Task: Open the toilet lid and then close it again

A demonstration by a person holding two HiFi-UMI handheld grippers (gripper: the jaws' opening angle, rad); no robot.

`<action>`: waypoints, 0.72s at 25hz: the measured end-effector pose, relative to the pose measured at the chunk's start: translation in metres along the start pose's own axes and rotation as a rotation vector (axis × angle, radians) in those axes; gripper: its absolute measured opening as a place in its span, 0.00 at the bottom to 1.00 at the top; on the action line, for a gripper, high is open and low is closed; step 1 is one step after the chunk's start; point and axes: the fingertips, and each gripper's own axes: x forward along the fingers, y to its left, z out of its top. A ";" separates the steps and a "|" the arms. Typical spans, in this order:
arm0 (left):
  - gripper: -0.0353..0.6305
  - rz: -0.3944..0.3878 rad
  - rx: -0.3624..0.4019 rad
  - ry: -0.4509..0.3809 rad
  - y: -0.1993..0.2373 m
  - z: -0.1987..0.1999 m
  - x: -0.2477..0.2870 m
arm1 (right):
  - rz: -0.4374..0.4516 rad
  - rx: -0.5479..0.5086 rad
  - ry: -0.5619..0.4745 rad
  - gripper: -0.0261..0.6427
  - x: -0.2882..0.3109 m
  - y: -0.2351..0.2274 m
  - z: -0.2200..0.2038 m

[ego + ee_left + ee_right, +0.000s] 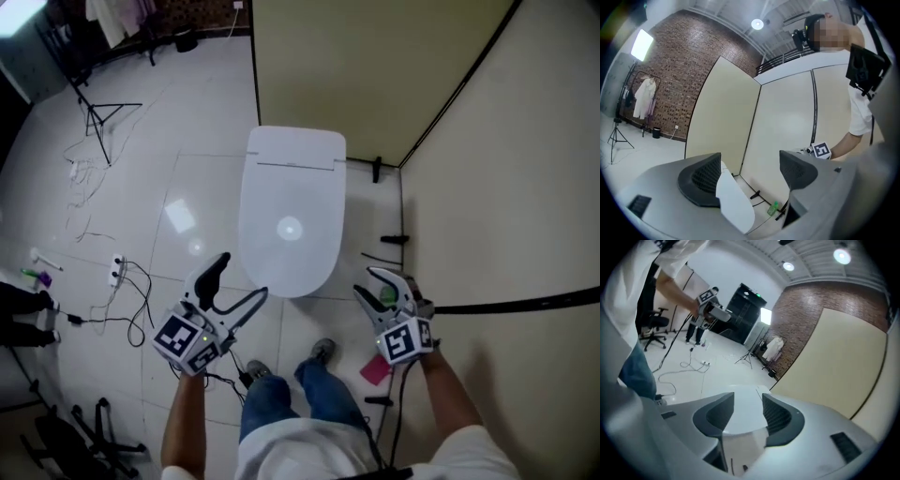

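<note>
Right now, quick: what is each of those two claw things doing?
Left gripper: open wide, holding nothing.
Right gripper: open, with a narrower gap, holding nothing.

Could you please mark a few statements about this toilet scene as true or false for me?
1. The toilet lid is down. True.
2. The left gripper is clamped on the lid. False: its jaws stand wide apart, gripping nothing.
3. The right gripper is open and empty. True.
4. The toilet stands in the open, away from any wall. False: its back is against beige panels that meet in a corner.
5. Cables lie on the floor to the left of the toilet in the head view. True.
</note>
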 end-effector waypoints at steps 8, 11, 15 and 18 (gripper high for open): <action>0.64 0.063 -0.009 0.032 0.011 -0.107 0.011 | 0.079 -0.362 -0.022 0.43 0.086 0.100 -0.070; 0.64 0.059 -0.011 0.039 0.009 -0.148 0.012 | 0.126 -0.467 -0.007 0.49 0.117 0.149 -0.103; 0.64 0.049 -0.032 0.045 0.006 -0.196 0.010 | 0.099 -0.614 0.030 0.54 0.159 0.184 -0.137; 0.64 0.067 -0.065 0.039 0.009 -0.230 0.011 | 0.075 -0.659 0.041 0.56 0.189 0.194 -0.159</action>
